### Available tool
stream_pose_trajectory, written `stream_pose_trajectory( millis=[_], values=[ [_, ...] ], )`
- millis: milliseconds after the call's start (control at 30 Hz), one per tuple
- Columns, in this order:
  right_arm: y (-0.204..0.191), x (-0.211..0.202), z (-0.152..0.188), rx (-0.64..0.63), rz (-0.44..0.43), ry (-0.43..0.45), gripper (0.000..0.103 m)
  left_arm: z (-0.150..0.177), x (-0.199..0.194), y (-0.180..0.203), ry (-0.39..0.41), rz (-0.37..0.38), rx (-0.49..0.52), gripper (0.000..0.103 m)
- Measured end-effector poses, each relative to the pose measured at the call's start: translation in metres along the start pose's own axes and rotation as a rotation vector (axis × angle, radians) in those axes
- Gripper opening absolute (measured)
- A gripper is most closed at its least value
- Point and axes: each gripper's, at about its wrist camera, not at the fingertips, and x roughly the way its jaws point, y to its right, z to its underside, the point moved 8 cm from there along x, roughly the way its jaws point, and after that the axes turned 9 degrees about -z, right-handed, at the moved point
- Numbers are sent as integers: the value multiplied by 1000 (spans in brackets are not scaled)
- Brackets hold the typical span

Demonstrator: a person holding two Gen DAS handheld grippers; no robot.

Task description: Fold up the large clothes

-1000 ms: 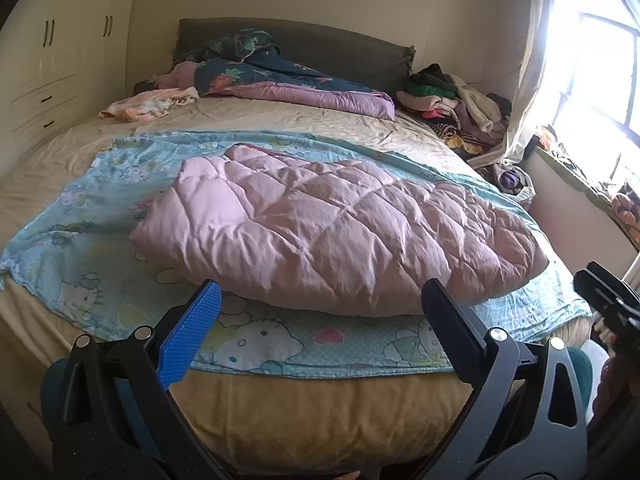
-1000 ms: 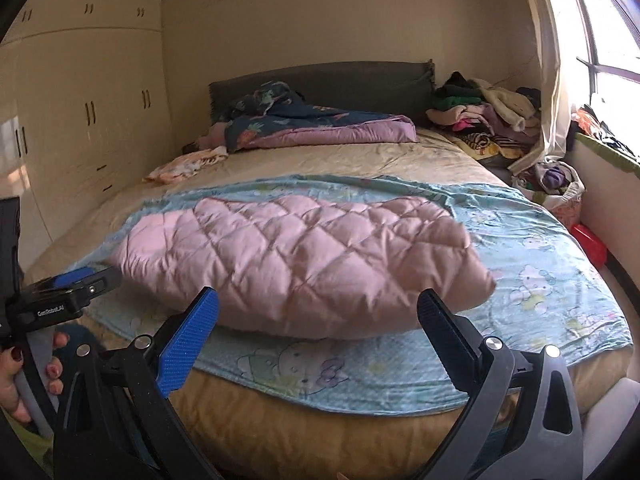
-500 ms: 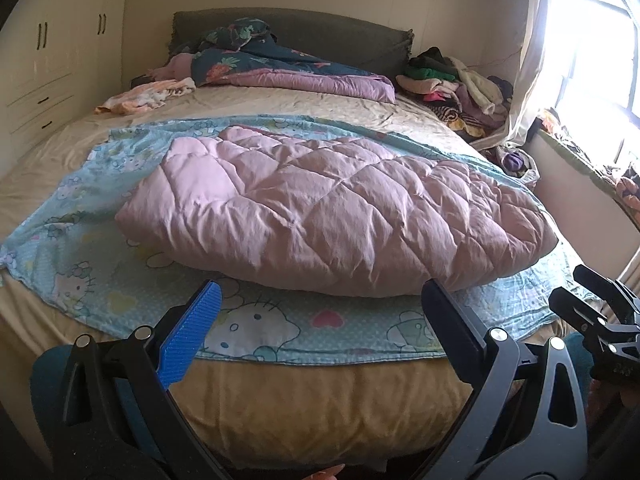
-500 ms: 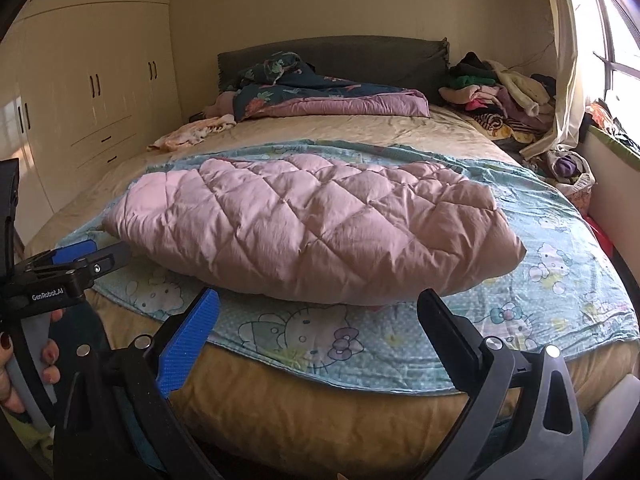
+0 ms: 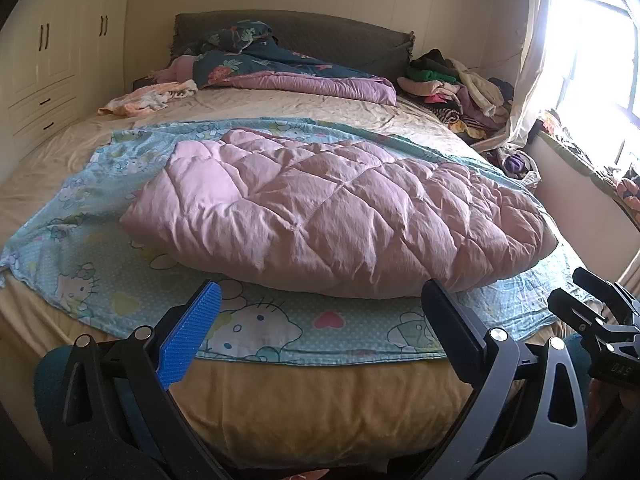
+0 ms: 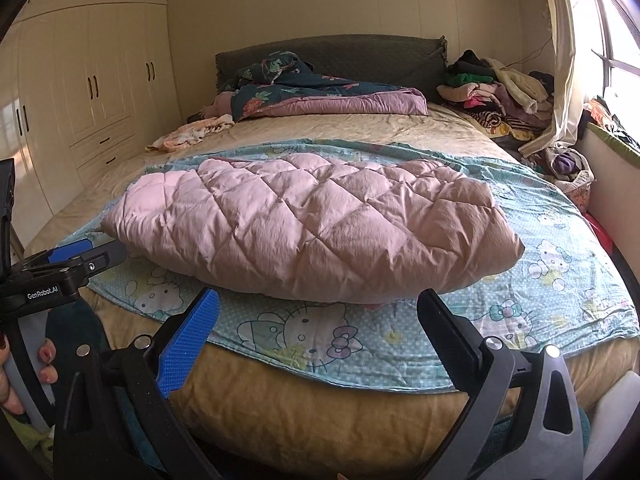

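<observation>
Both tongs, left tongs (image 5: 320,312) and right tongs (image 6: 318,312), gape wide before puffy pink quilted coat (image 5: 340,212).

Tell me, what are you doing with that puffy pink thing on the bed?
A person holds a gripper in each hand, at the foot of the bed. The left gripper and right gripper are both open and empty. The pink quilt lies bunched on a blue cartoon sheet, untouched for now.
</observation>
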Motion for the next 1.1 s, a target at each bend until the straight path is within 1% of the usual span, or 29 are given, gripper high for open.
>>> stream_pose_trajectory(
  millis=[567, 1100],
  values=[
    [-2, -2, -2, -6, 1, 7, 99, 0, -1, 0, -8, 5, 6, 94],
    [-1, -5, -6, -10, 4, 16, 99, -2, -2, -2, -3, -7, 11, 94]
  ],
)
